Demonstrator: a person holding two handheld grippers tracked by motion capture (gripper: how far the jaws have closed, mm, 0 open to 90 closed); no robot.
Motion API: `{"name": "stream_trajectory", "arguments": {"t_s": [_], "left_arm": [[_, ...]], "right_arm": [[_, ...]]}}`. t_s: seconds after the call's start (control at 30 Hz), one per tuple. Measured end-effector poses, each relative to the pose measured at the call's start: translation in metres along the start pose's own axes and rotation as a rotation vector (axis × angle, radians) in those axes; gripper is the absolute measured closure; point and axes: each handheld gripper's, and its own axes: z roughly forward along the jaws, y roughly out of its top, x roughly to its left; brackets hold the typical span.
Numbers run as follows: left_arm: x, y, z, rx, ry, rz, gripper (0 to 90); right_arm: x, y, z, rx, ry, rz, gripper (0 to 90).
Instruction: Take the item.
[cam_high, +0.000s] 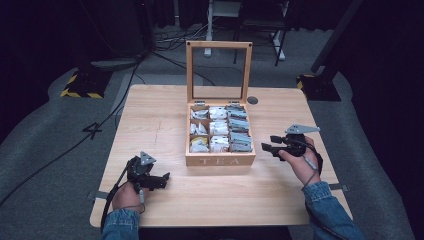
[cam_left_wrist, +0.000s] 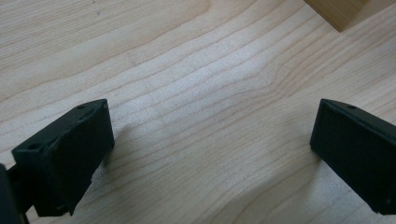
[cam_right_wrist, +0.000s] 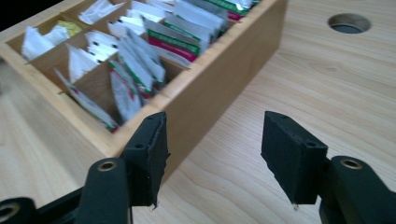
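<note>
A wooden tea box (cam_high: 220, 160) marked TEA stands at the table's middle with its glass lid (cam_high: 218, 70) propped upright. Its compartments hold several tea bags (cam_high: 218, 129), white ones and green-and-red ones (cam_right_wrist: 154, 51). My right gripper (cam_high: 268, 143) hovers just right of the box, open and empty; in the right gripper view its jaws (cam_right_wrist: 212, 149) straddle the box's near corner (cam_right_wrist: 187, 107). My left gripper (cam_high: 162, 181) rests low at the front left, open, with bare wood between its jaws (cam_left_wrist: 210, 140).
The wooden table (cam_high: 150, 120) has a round cable hole (cam_high: 252, 100) behind the box, also in the right gripper view (cam_right_wrist: 349, 22). A box corner (cam_left_wrist: 341, 11) shows ahead of the left gripper. Cables (cam_high: 60, 155) and stand bases lie on the floor beyond.
</note>
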Motion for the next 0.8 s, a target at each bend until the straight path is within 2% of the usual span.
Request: {"name": "stream_trajectory", "arguments": {"t_s": [0.17,0.43,0.6,0.77,0.8], "left_arm": [[0.000,0.000,0.000,0.000,0.001,0.000,0.0],[0.000,0.000,0.000,-0.003,0.005,-0.003,0.0],[-0.001,-0.001,-0.001,-0.002,0.007,-0.007,0.0],[-0.001,-0.001,-0.001,-0.002,0.011,-0.007,0.0],[-0.001,-0.001,-0.001,-0.002,0.011,-0.007,0.0]], "right_arm": [[0.009,0.013,-0.001,-0.010,0.027,-0.027,41.3],[0.022,0.034,0.000,-0.055,0.066,-0.017,40.9],[0.034,0.047,0.005,-0.073,0.099,-0.050,41.2],[0.040,0.054,0.010,-0.066,0.110,-0.053,44.8],[0.045,0.056,0.016,-0.027,0.136,-0.066,45.9]]}}
